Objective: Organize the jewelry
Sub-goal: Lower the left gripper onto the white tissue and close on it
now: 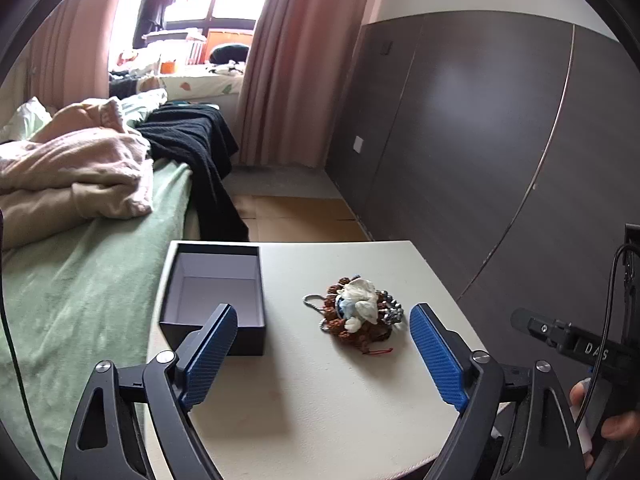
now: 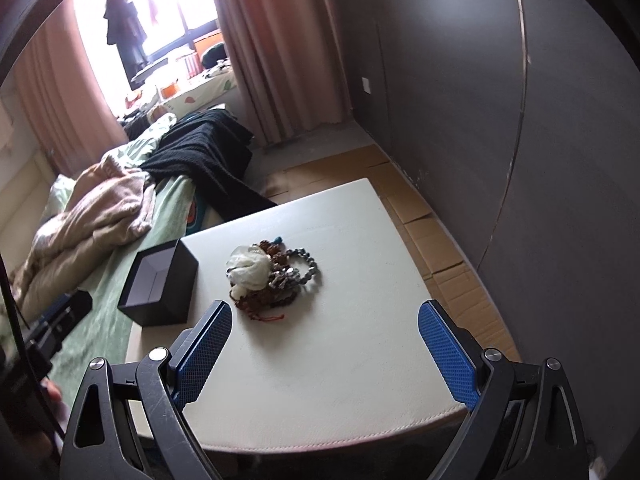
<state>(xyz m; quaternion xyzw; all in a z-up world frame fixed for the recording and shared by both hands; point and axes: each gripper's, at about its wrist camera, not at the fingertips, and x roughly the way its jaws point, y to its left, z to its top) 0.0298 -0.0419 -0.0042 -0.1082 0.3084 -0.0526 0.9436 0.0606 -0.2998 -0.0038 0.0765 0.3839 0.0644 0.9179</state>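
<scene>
- Black cardboard is forming the open box (image 1: 214, 300), which is sitting at the left edge of the pale desk (image 1: 320, 400), its grey-white inside showing nothing in it.
- Heaped together, the jewelry pile (image 1: 354, 312) is lying on the desk to the right of the box and well apart from it: brown bead strands, a silver-grey bead bracelet (image 2: 306, 268), a thin metal chain (image 1: 314, 304) and a white carved piece (image 2: 248, 268) resting on top, with a red cord (image 1: 378, 350) trailing from the near side.
- Both blue-padded jaws of the left gripper (image 1: 322, 338) are standing wide apart over the desk, gripping nothing; the left pad is overlapping the near right corner of the box in the left wrist view, and the right pad is showing just beside the pile.
- Likewise, the right gripper (image 2: 324, 330) is hovering above the near part of the desk with its jaws released and bare, the pile lying ahead of them.
- A hand (image 1: 600, 412) is showing at the right edge of the left wrist view, wrapped around a black handle.
- Beside the desk, a bed with a green cover (image 1: 80, 300) is carrying a pink blanket (image 1: 72, 168) and a black knitted cloth (image 1: 192, 140).
</scene>
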